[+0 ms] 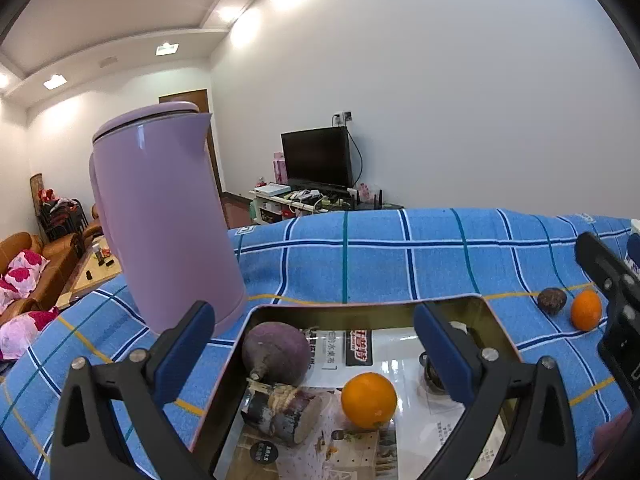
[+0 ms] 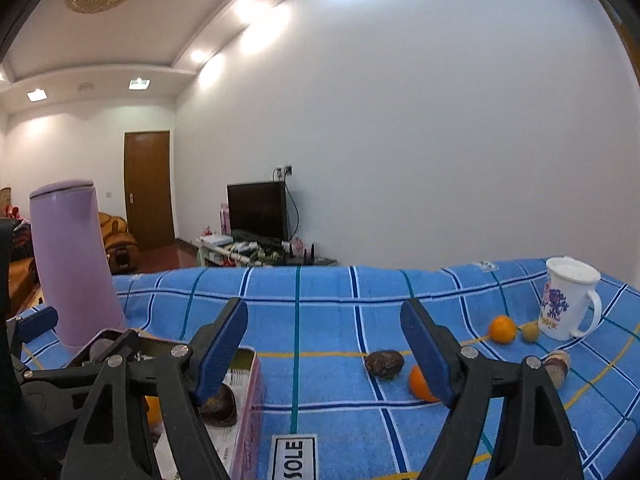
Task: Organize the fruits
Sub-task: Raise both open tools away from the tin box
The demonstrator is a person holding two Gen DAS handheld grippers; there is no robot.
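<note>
We hold the left gripper (image 1: 316, 354) with jaws apart over the tray (image 1: 360, 308), which contains 1 orange (image 1: 369, 400) and a purple fruit (image 1: 276, 354). Our right gripper (image 2: 324, 354), also spread, hovers above the blue cloth (image 2: 320, 300) near a dark fruit (image 2: 384, 365).

blue plaid cloth (image 2: 328, 412) | on it: tin tray (image 1: 360, 307), purple kettle (image 1: 160, 216), mug (image 2: 568, 304), loose oranges (image 2: 503, 329)
</note>
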